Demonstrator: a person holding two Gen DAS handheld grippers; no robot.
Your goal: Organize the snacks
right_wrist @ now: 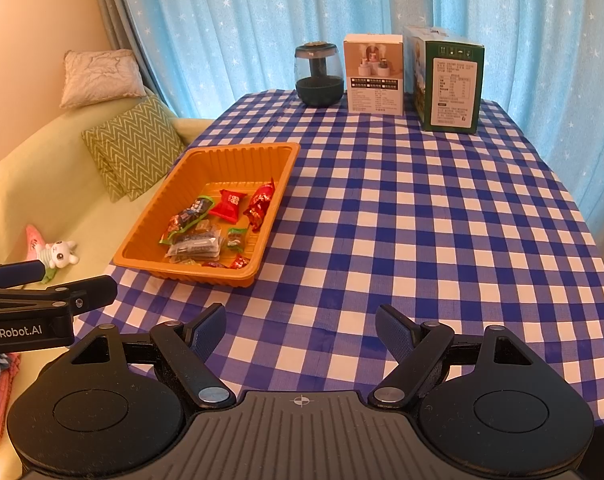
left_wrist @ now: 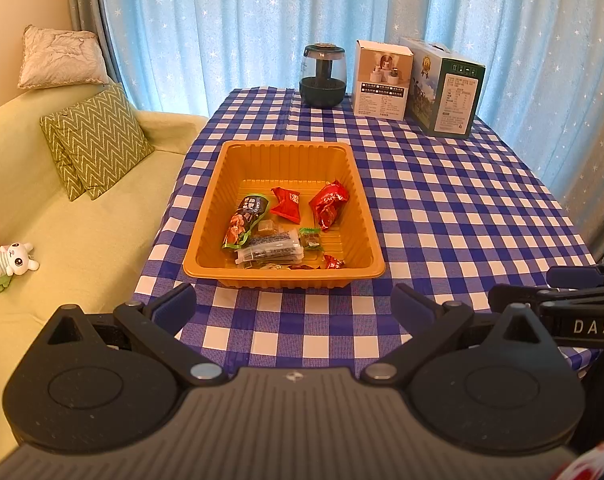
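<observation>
An orange plastic tray (left_wrist: pixel 286 152) (right_wrist: pixel 238 154) sits on the blue-and-white checked tablecloth and holds several wrapped snacks. Among them are a red packet (left_wrist: pixel 286 204) (right_wrist: pixel 230 205), a crinkled red wrapper (left_wrist: pixel 329 204) (right_wrist: pixel 260 205), a dark green-edged packet (left_wrist: pixel 244 220) (right_wrist: pixel 188 218) and a clear flat pack (left_wrist: pixel 270 248) (right_wrist: pixel 198 246). My left gripper (left_wrist: pixel 294 304) hovers open just in front of the tray's near rim, nothing between its fingers. My right gripper (right_wrist: pixel 300 326) stands open over bare cloth, to the right of the tray and nearer than it.
At the table's far edge stand a dark glass jar (left_wrist: pixel 323 76) (right_wrist: pixel 317 76), a white box (left_wrist: pixel 381 80) (right_wrist: pixel 373 80) and a green box (left_wrist: pixel 445 88) (right_wrist: pixel 447 80). A yellow-green sofa (left_wrist: pixel 82 216) with cushions and plush toys borders the table's left side. Blue curtains hang behind.
</observation>
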